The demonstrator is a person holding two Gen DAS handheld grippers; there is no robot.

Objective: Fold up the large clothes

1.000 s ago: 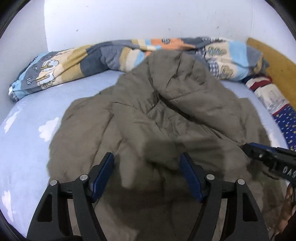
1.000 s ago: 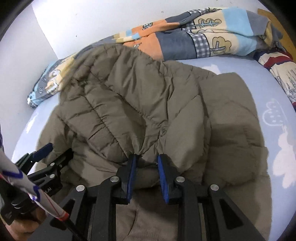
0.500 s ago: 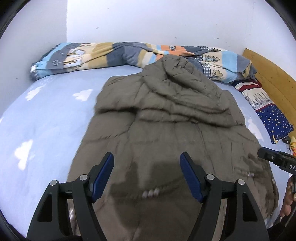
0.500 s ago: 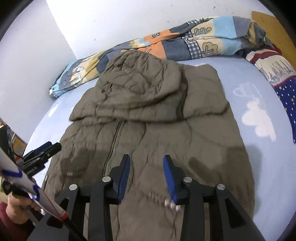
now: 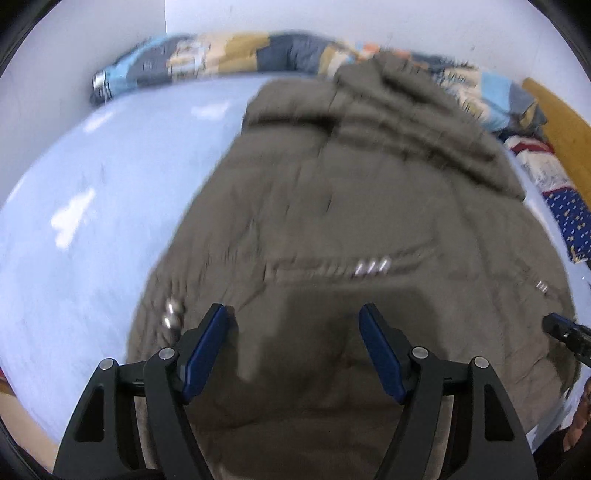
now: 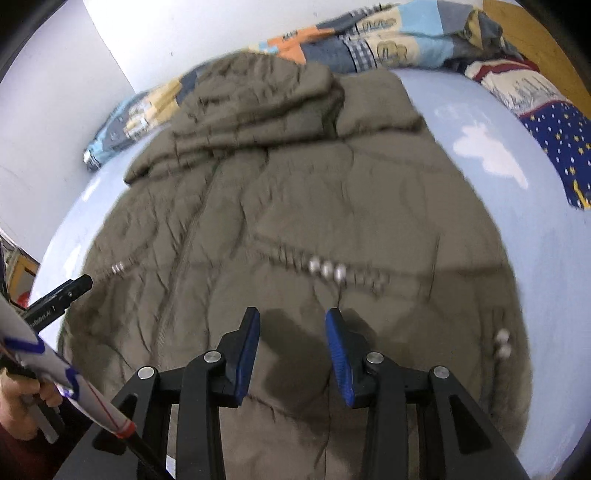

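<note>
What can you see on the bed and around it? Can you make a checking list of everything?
Surface: light blue bed sheet with white cloud shapes.
Job's things: olive puffy jacket lies spread flat, front up, hood towards the wall, metal snaps showing; not folded yet.
Clutter: colourful patchwork quilt bunched along the wall; starry blue pillow by the wooden headboard.
Grippers: left gripper open wide above the hem, nothing between its jaws. Right gripper open, jaws just opened wider, nothing between them.
Cables: nothing seen.
Surroundings: white walls; a person's hand on the left gripper's handle.
</note>
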